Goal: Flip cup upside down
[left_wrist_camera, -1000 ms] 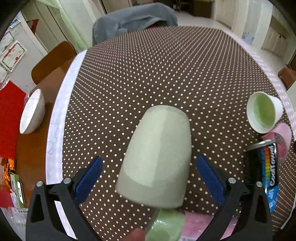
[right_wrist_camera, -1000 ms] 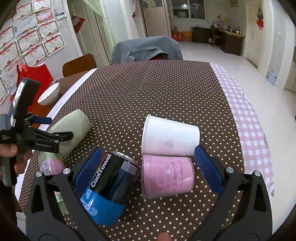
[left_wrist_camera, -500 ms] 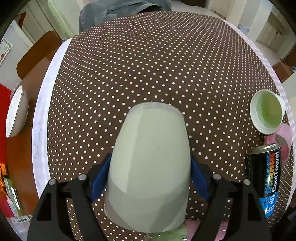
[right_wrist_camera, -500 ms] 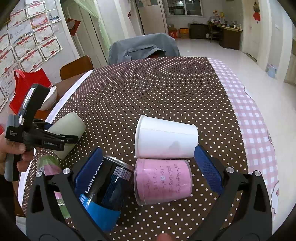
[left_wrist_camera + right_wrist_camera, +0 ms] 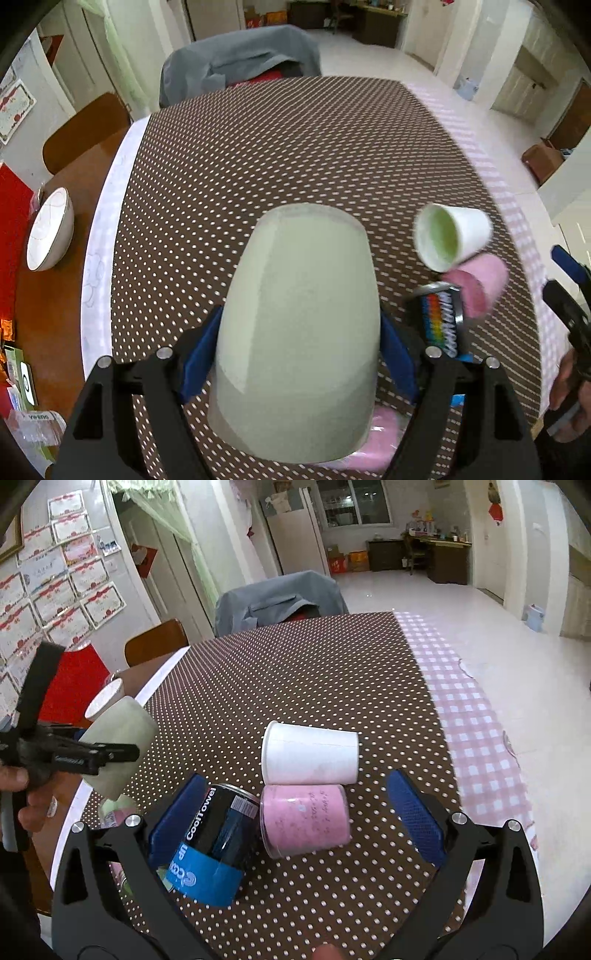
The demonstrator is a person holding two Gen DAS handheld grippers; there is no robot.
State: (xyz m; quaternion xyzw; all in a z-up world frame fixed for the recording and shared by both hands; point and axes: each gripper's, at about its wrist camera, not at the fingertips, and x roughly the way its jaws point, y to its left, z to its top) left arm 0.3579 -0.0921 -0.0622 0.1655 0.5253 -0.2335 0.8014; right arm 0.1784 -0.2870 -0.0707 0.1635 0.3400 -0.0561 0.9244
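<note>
My left gripper (image 5: 301, 354) is shut on a pale green cup (image 5: 301, 325), blue pads pressing both sides. The cup is lifted off the table, its closed base pointing away from the camera and up; in the right wrist view the cup (image 5: 118, 746) tilts above the table's left edge, held by the left gripper (image 5: 92, 755). My right gripper (image 5: 291, 812) is open and empty, low over the table, with a pink cup (image 5: 304, 819) and a black can (image 5: 218, 834) lying between its fingers.
A white cup (image 5: 310, 753) lies on its side beside the pink cup on the brown dotted tablecloth (image 5: 295, 686). A white bowl (image 5: 48, 240) sits on the wooden table at left. A chair with a grey jacket (image 5: 277, 598) stands at the far end.
My left gripper has lifted the green cup off the table and tipped it upward. The right gripper has stayed open over the can and pink cup.
</note>
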